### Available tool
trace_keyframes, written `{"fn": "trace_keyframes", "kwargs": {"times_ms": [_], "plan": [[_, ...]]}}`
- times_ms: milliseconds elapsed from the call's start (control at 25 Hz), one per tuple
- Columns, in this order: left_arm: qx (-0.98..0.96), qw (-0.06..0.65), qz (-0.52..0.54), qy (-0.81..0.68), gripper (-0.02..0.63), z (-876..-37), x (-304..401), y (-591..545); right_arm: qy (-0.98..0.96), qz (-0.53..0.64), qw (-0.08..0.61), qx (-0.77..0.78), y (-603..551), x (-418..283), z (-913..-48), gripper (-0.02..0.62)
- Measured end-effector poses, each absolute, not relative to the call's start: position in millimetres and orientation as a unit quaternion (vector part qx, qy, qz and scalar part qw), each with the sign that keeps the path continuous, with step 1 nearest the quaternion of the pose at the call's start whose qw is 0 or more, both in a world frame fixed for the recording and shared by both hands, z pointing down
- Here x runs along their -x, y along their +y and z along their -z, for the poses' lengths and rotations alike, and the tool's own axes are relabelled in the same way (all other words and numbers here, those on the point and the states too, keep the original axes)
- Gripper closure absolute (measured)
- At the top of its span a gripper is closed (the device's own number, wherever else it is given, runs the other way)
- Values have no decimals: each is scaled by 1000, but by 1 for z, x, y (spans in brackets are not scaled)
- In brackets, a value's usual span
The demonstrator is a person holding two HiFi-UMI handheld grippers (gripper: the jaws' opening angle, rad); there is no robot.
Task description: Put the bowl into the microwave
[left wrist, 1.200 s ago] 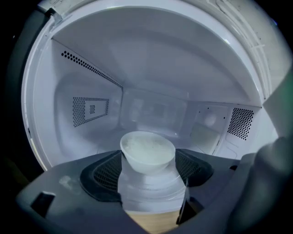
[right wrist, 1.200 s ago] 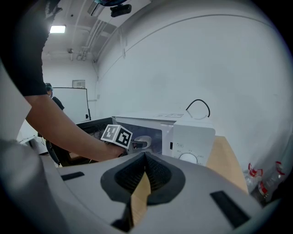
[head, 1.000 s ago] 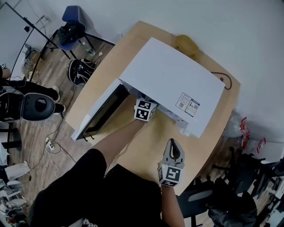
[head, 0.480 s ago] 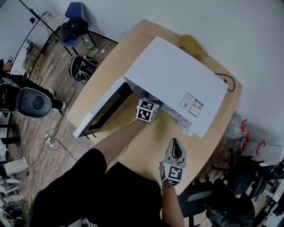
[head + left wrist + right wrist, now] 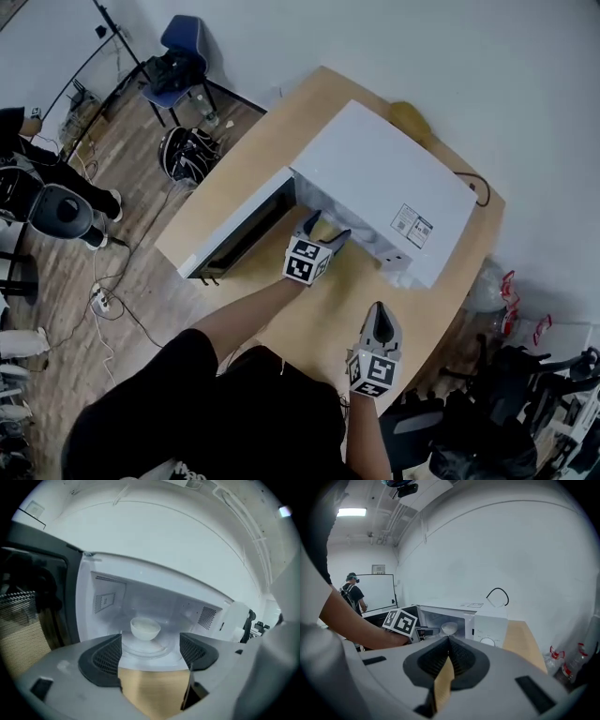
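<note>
A white bowl (image 5: 145,628) sits on the glass turntable inside the white microwave (image 5: 380,183), whose door (image 5: 239,232) hangs open to the left. The bowl (image 5: 449,628) also shows through the opening in the right gripper view. My left gripper (image 5: 322,230) is open and empty, just outside the oven's mouth, with its jaws wide apart and nothing between them (image 5: 151,652). My right gripper (image 5: 379,319) is shut and empty over the table's near edge, to the right of the oven; its two pads meet (image 5: 448,657).
The microwave stands on a round wooden table (image 5: 323,319). A power cord (image 5: 476,187) runs behind it. Chairs (image 5: 178,42) and bags (image 5: 186,155) stand on the floor at left; another person (image 5: 352,592) stands far off.
My left gripper has drawn back out of the oven toward me, and its jaws now show outside the opening. The head camera has shifted. The right gripper has hardly moved.
</note>
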State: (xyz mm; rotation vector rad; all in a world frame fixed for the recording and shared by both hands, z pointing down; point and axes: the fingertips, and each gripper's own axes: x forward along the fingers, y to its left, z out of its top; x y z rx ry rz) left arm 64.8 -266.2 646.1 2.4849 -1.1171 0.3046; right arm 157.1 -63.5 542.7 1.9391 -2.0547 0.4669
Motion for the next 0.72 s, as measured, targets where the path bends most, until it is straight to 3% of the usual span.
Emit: {"fn": "trace_keyframes", "kwargs": {"times_ms": [720], "plan": [[-877, 198, -48, -435, 245, -534, 51, -92, -699, -129, 107, -696, 6, -105, -507, 535]]}}
